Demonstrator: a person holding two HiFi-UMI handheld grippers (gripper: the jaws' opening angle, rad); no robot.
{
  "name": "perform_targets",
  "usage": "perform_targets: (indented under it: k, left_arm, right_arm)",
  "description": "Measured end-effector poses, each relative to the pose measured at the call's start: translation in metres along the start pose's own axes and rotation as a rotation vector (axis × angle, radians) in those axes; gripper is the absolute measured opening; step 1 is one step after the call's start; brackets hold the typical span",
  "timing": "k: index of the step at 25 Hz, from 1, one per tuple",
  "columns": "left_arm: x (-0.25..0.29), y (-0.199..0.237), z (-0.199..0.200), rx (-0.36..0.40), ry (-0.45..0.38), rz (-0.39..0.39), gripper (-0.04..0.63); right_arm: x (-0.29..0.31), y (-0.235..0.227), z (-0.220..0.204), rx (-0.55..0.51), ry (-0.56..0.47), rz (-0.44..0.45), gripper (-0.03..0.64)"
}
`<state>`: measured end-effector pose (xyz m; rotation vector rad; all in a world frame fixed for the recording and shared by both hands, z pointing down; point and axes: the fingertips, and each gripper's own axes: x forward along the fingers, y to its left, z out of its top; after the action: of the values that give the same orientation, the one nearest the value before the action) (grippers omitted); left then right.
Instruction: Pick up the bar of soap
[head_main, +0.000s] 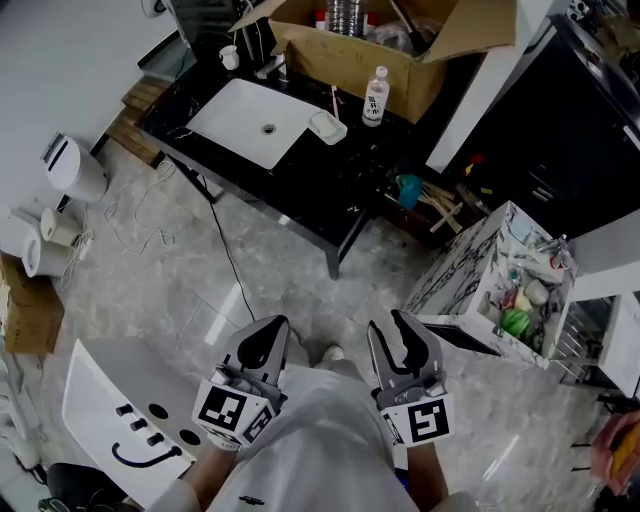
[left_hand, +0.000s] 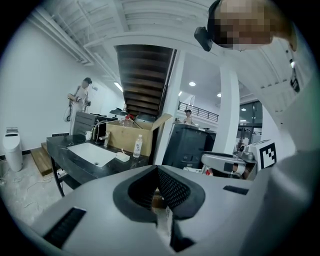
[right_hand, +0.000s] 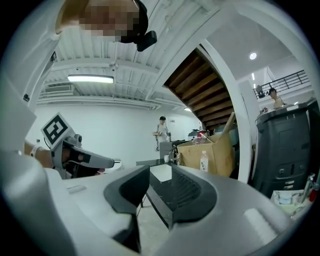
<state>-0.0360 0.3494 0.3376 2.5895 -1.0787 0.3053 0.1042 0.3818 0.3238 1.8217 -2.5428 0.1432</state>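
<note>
The bar of soap (head_main: 326, 125) is a pale block in a white dish on the black counter (head_main: 330, 190), just right of the white sink (head_main: 255, 120). In the left gripper view the soap (left_hand: 122, 156) shows small and far off beside a clear bottle (left_hand: 138, 146). Both grippers hang low over the floor, well short of the counter. My left gripper (head_main: 272, 330) (left_hand: 152, 170) has its fingertips together with nothing held. My right gripper (head_main: 396, 328) (right_hand: 160, 170) stands open and empty; the counter shows through the gap.
An open cardboard box (head_main: 390, 45) full of items and a water bottle (head_main: 376, 97) stand behind the soap. A patterned crate (head_main: 500, 285) of clutter sits on the floor at right, a white toilet (head_main: 72, 165) at left. People stand in the background.
</note>
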Motion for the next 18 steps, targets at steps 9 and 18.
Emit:
perform_targets:
  k: [9, 18]
  left_arm:
    - [0.030, 0.005, 0.002, -0.008, 0.004, 0.024, 0.000]
    - [0.082, 0.070, 0.034, -0.023, -0.029, 0.018, 0.000]
  right_arm:
    - [0.019, -0.038, -0.004, 0.091, -0.025, -0.002, 0.141]
    - [0.107, -0.049, -0.002, 0.101, -0.017, 0.038, 0.141]
